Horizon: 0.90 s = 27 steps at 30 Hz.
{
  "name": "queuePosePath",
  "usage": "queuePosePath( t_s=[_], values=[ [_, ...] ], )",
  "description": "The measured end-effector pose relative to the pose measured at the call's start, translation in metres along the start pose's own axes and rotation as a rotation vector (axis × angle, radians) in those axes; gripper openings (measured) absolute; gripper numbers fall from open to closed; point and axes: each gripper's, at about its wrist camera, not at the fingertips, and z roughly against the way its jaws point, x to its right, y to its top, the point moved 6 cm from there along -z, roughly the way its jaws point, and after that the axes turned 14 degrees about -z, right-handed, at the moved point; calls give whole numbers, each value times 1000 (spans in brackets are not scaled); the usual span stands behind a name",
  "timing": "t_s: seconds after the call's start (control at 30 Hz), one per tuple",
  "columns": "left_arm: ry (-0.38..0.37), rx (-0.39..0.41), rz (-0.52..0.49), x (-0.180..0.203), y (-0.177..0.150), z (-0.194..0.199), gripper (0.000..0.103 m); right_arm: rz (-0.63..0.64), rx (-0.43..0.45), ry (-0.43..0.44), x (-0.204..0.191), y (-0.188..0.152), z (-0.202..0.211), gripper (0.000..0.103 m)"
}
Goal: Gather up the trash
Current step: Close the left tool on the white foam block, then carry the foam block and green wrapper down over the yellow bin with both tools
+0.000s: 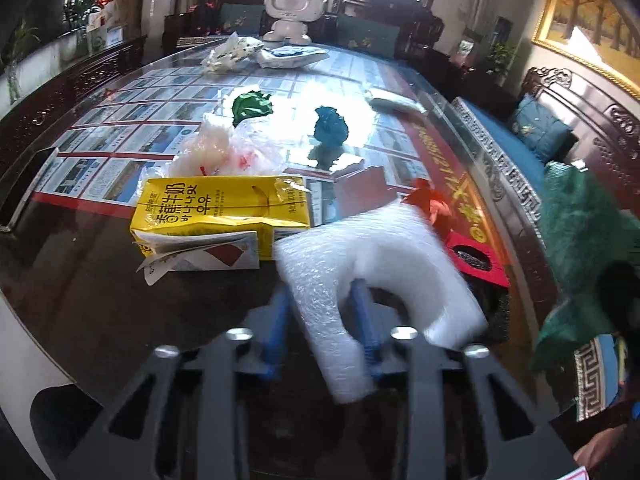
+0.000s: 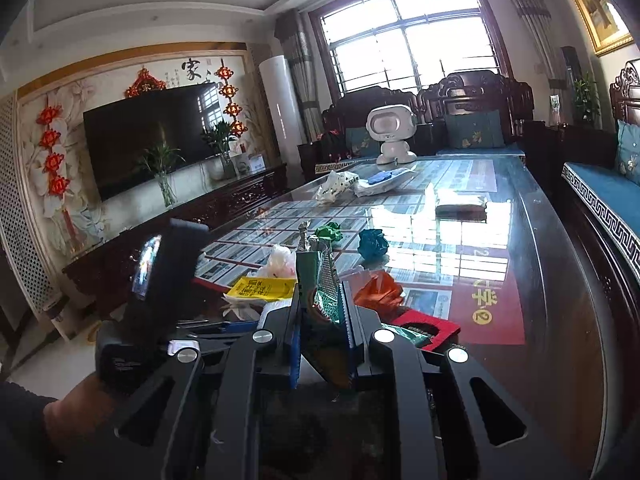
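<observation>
My left gripper (image 1: 322, 300) is shut on a white foam sheet (image 1: 376, 280), held just above the glass table (image 1: 400, 76). A yellow milk carton (image 1: 224, 210) lies just ahead on the left, with a clear plastic bag (image 1: 224, 148) behind it. A green paper ball (image 1: 252, 106) and a teal paper ball (image 1: 330, 126) lie farther back. Red paper scraps (image 1: 476, 256) lie to the right. My right gripper (image 2: 320, 308) is shut on a green foil wrapper (image 2: 318, 280), raised above the table; the wrapper also shows in the left wrist view (image 1: 580, 248).
A white robot toy (image 2: 390, 132), a crumpled plastic bag (image 2: 334, 186) and a white packet with blue cloth (image 2: 384, 180) stand at the table's far end. A tissue pack (image 2: 458, 202) lies mid-right. Carved wooden sofas (image 2: 600, 200) flank the table. A phone (image 1: 24, 188) lies at the left edge.
</observation>
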Motion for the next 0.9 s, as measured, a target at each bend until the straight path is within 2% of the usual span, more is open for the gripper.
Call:
queuePosePath(
  t_s=[0.13, 0.37, 0.57, 0.77, 0.9],
  values=[
    [-44, 17, -19, -1, -2, 4, 27, 2, -3, 1, -1, -2, 0, 17],
    [-63, 45, -56, -4, -5, 19, 27, 7, -2, -23, -6, -7, 5, 17],
    [-91, 68, -144, -8, -9, 42, 27, 16, -16, -43, -15, -16, 15, 17],
    [-128, 75, -240, -15, -28, 64, 27, 14, -34, -66, -26, -33, 27, 17],
    [-178, 86, -313, -19, -54, 85, 27, 14, -54, -89, -34, -52, 41, 17]
  ],
)
